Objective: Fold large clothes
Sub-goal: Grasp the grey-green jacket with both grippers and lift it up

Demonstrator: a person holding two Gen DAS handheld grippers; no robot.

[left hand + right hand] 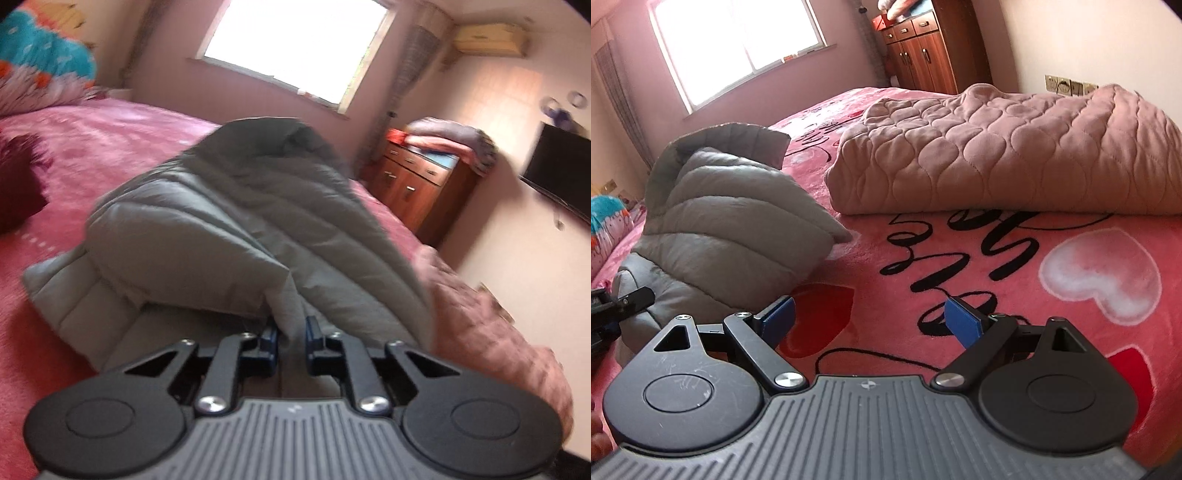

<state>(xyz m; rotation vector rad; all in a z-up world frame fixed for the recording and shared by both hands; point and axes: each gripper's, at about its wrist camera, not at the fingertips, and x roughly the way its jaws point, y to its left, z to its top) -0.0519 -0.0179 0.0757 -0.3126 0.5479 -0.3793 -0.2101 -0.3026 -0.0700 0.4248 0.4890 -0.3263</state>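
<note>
Grey padded jacket [229, 206] in clamped left tool [291, 332]; right tool [870, 321] apart; blanket script [942, 266] unreadable.

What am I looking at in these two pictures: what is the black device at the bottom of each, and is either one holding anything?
Each picture comes from a camera mounted on a hand-held gripper, looking forward along its jaws; a person carries one in each hand. The left gripper has its jaws shut on a fold of the grey puffer jacket, which lies bunched on the bed's pink blanket. The right gripper is open and holds nothing; it hovers over the blanket's heart pattern. Its view also shows a folded pink quilted garment further back on the bed, and a wooden cabinet by the wall.
</note>
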